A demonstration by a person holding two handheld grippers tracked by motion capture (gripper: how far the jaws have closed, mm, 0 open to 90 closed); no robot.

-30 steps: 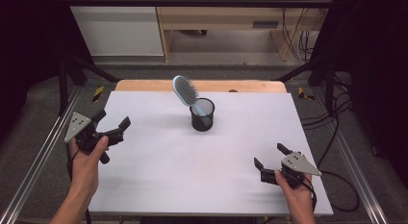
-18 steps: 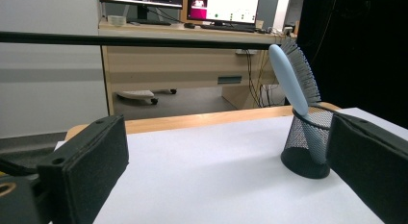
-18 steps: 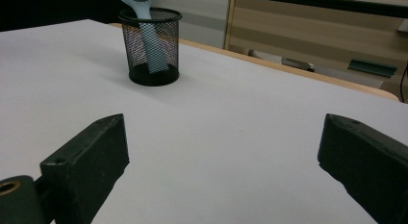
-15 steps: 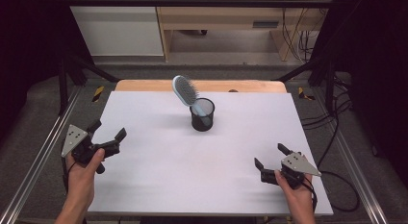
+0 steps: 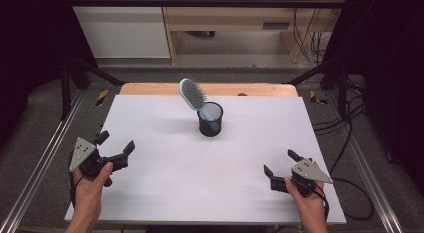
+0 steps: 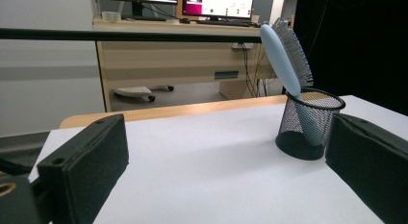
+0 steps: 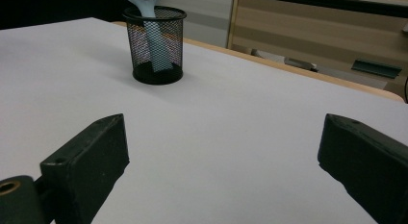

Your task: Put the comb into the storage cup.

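High view: looking forward and down from above the near edge, taking in the whole surface (image 5: 165,193)
Gripper views: riding low, facing across the surface, both sharing the mesh cup (image 6: 308,123) with the high view

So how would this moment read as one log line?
left gripper: open, empty | right gripper: open, empty | hairbrush: handle-down in mesh cup

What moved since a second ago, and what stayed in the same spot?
The left gripper moved back toward the person's near edge of the white table, with open jaws holding nothing. The right gripper stayed near the front right corner, open too. The light blue hairbrush stayed leaning handle-down in the black mesh cup.
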